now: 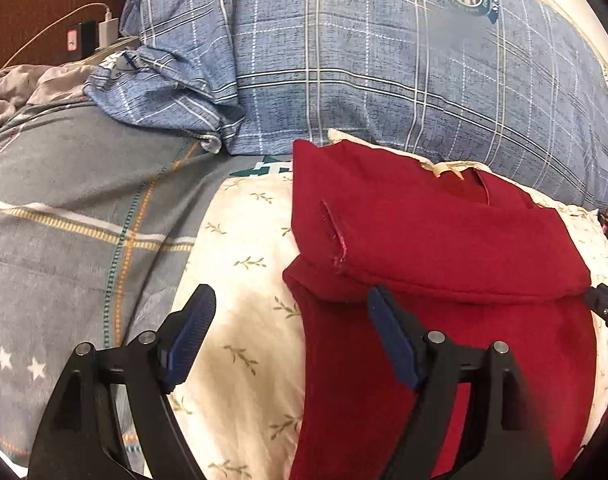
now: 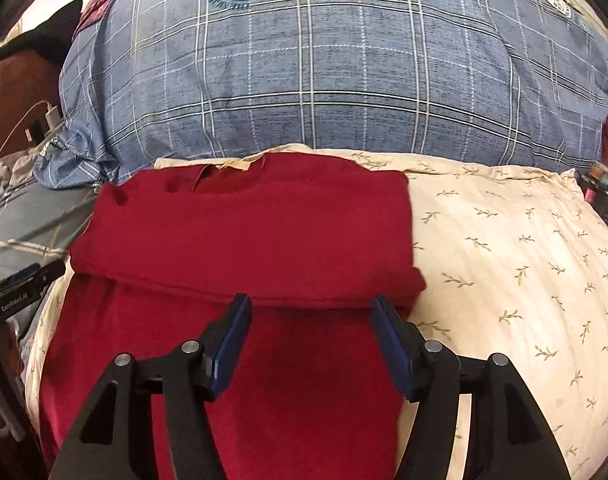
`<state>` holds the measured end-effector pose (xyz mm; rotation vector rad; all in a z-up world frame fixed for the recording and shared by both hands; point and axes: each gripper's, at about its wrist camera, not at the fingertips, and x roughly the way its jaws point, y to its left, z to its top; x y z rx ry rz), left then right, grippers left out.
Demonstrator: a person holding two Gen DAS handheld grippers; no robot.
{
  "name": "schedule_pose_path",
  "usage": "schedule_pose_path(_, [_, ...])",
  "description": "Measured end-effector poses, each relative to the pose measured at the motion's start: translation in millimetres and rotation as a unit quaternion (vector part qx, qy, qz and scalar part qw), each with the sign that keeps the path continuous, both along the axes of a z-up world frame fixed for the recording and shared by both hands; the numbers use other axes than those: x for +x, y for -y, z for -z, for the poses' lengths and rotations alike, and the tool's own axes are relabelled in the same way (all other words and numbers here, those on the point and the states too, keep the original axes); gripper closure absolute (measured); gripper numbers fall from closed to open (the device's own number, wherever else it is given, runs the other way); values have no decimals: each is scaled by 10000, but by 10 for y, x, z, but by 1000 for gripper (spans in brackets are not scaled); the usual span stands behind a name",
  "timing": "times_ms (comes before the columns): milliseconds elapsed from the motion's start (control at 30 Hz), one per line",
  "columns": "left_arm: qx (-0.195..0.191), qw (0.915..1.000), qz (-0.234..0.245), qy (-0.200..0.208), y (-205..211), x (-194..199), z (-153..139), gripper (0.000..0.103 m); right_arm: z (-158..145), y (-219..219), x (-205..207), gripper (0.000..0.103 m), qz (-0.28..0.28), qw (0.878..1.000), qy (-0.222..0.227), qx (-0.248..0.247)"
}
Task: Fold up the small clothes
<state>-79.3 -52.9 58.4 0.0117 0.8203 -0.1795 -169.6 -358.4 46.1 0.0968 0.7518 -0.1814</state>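
Counting first: I see one red garment [image 2: 239,232], one cream pillow [image 2: 504,248] with a leaf print, one blue plaid duvet [image 2: 324,80] bunched behind it, one grey plaid bedsheet [image 1: 63,200], and one white charger [image 1: 108,29] with its cable at the far left. No containers in either view.

Garment lies on the cream pillow, partly folded: its upper half is doubled down over the lower half, making a thick band across the middle, fold edge facing my grippers. A collar opening shows at the far edge, next to the duvet. In the left wrist view a hemmed sleeve or side edge lies along the band's left side.

Left gripper [image 1: 289,318]: jaws spread wide, nothing between them. One finger hovers over the bare pillow, the other over the red cloth beside the fold edge. Whether it touches the cloth, I cannot tell.

Right gripper [image 2: 310,320]: jaws also released and wide, holding nothing, both fingertips just short of the fold edge above the lower layer, near the garment's right side.
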Motion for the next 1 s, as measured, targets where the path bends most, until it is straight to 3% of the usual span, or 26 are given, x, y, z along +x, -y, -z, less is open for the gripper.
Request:
schedule_pose_path(300, [12,9999,-13,-107,-16,65,76,24,53,139,107,38,389,9991,-69,-180])
schedule_pose_path(500, [12,9997,-45,-224,-3,107,137,24,228,472,203,38,862,9956,-282,-239])
schedule_pose_path(667, [52,9997,-53,-220,25,123,156,24,186,588,145,38,921,9957,-53,-30])
schedule_pose_path(833, [145,9995,-68,-259,58,151,198,24,319,573,301,38,812,9959,-366,-167])
schedule_pose_path(1000, [210,9995,-46,-229,75,139,193,24,256,600,246,36,924,9953,-292,-2])
